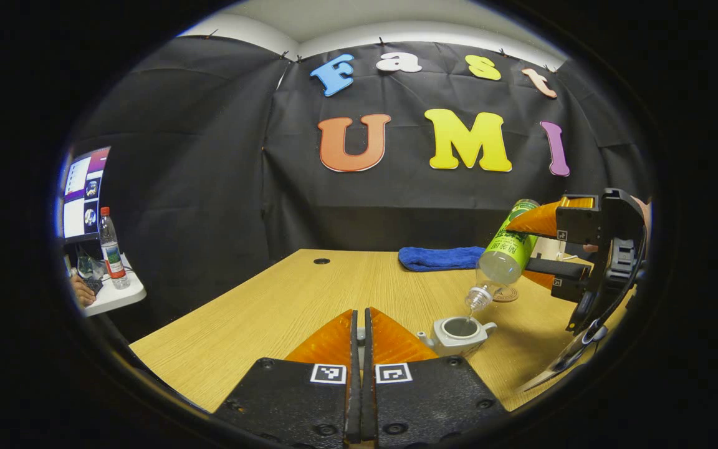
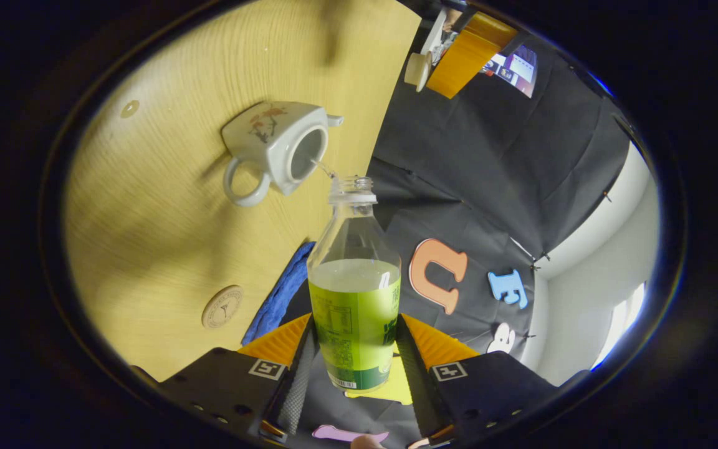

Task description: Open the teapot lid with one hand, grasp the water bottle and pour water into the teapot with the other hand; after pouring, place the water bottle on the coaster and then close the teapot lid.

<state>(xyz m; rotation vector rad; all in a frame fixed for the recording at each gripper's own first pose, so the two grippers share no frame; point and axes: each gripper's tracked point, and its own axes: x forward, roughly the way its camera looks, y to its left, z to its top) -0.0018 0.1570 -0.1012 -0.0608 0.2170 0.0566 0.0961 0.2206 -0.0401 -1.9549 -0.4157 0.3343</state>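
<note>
Wooden table fronts black cloth booth wall.

Left gripper view: left gripper at bottom centre, fingers pressed together w/ a small white part just visible btwn them; cannot tell what it is. Teapot stands on table just right of the fingers, lid off, mouth open. Right gripper at right edge clamps water bottle, tilted neck-down over teapot mouth; thin stream runs from neck into pot. Coaster lies on table behind bottle neck, blue towel beyond it. Far left: side table w/ second bottle and monitor.

Right gripper view: right gripper's fingers press both sides of water bottle's labelled body. Bottle uncapped, roughly half full. Teapot near neck, open. Coaster bare, near towel. Left gripper at top w/ small white object at its tip, apart from teapot.
</note>
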